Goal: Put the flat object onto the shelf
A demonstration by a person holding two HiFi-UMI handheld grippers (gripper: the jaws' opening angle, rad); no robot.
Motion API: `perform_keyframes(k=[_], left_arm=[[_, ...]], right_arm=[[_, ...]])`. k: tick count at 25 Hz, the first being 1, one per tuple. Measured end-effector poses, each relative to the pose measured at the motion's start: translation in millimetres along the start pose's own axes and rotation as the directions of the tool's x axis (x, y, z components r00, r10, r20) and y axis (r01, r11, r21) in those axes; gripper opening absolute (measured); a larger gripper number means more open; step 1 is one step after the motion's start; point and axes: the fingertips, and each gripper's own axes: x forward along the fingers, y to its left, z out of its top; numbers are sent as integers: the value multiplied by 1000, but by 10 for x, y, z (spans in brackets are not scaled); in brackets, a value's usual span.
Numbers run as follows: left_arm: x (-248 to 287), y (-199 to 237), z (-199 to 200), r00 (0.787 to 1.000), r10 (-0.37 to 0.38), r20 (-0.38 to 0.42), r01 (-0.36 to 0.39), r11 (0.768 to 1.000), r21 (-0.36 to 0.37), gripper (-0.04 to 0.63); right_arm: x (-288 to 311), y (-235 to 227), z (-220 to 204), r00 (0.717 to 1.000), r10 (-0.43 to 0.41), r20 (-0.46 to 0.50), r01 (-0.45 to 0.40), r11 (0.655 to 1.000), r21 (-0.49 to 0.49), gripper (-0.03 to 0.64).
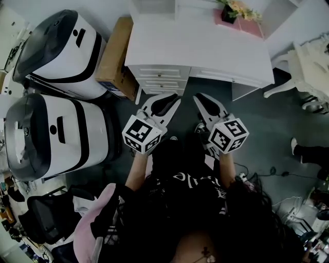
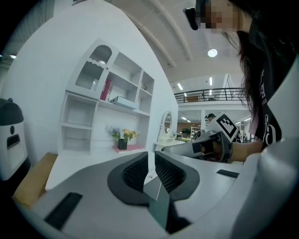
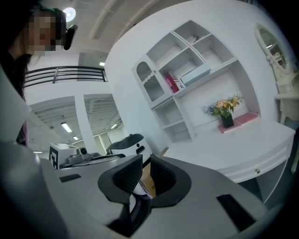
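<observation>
Fingers of the left gripper [image 1: 172, 98] and right gripper [image 1: 199, 98], pressed together and empty, should be spread before the pink slab [image 1: 252, 26] by the pot [image 1: 229, 14] is reached.

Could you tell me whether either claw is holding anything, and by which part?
Nothing is held; the left claw and right claw are shut, empty.

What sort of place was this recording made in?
Probably a staged home corner inside a large lab or exhibition hall: a white desk with a shelf unit and flowers stands beside big white-and-black machines, and a railed mezzanine under ceiling lights shows behind.
</observation>
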Motion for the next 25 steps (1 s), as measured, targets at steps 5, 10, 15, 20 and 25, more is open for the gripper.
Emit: perform_keyframes(k=[5,10,15,20,25], left_arm=[[-94,-112,18,1000,-16,19,16,1000,-1,41],[-109,-230,-4,1000,-22,15,22,1000,-2,41],[-87,-353,-12,1000,-13,6,13,1000,-10,41],[19,-613,38,1000,-18,4,18,1000,-12,41],[130,-890,68,1000,-29,-1,29,1000,-6,41]], right_arm=[[-38,142,-16,1000,3,-4,-3,1000,-29,73],[-95,158,-67,1000,0,-20,-1,999,-51,66],[-231,134,-63,1000,6,-28,-8,998,-59,64],[-502,51,-27,1000,5,-31,-7,998,-58,63],[-763,-17,-8,1000,12,-24,-13,998,-55,63]])
